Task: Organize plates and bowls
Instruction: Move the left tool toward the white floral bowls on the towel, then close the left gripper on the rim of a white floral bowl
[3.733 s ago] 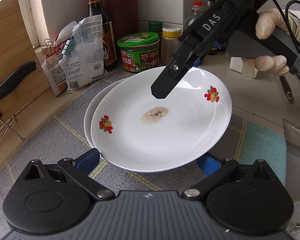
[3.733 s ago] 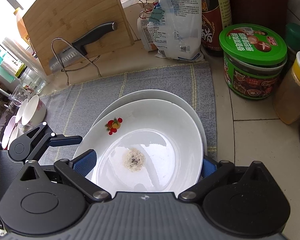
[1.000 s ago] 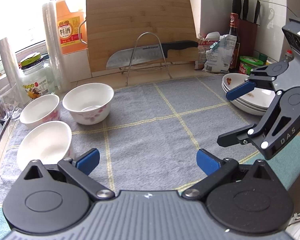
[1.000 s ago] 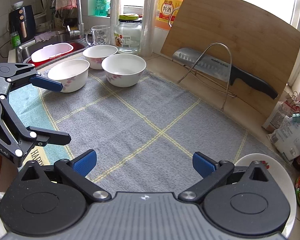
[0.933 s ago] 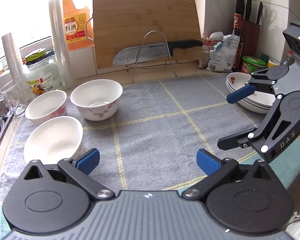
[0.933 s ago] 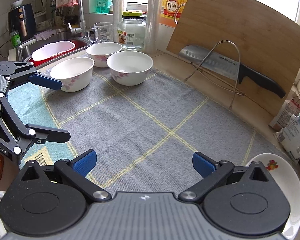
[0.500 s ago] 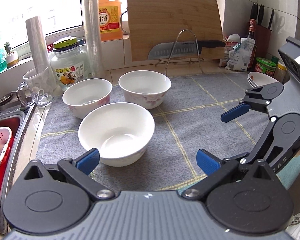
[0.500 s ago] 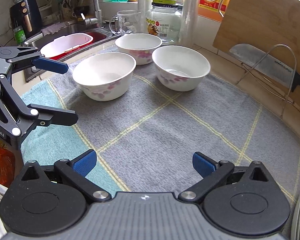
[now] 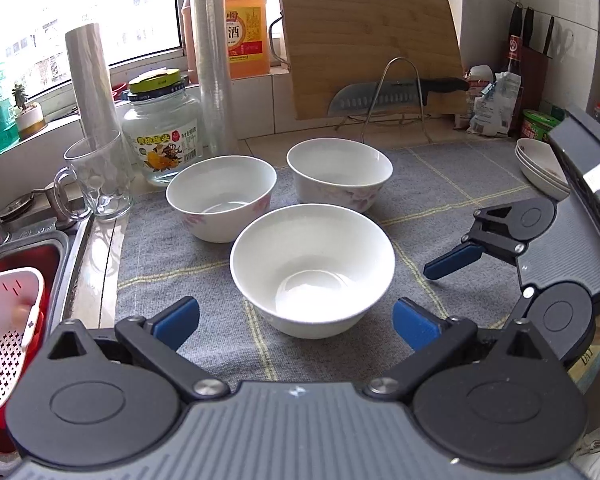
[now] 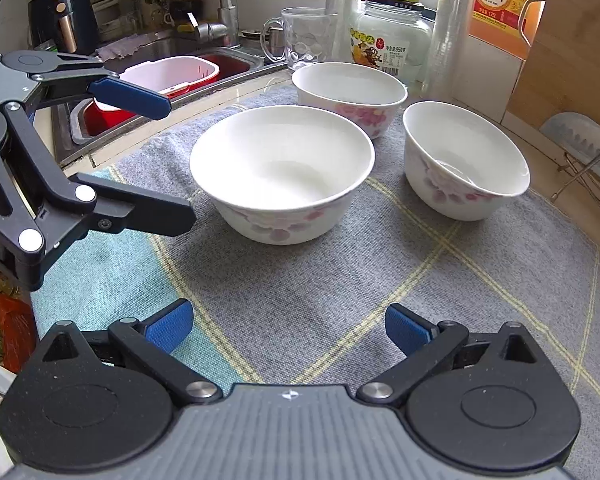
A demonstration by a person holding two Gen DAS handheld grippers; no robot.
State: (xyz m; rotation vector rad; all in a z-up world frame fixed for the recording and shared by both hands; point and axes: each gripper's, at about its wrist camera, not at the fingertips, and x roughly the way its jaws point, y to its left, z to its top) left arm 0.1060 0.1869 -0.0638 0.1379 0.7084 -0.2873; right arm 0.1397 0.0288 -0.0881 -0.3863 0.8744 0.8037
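Both grippers have left the stacked plates. The left gripper now faces the nearest bowl, closer than before.

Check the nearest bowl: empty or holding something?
Empty: the nearest bowl shows only a bare white inside, upright on the gray mat.

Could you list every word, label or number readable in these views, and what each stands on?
"料酒": orange bottle label; a smaller line above it is blurred.
"650": glass jar label; the rest is too small.
"ot.AI": cut-off lettering on left gripper body.
Soy sauce bottle, snack bag, green tub: unreadable.
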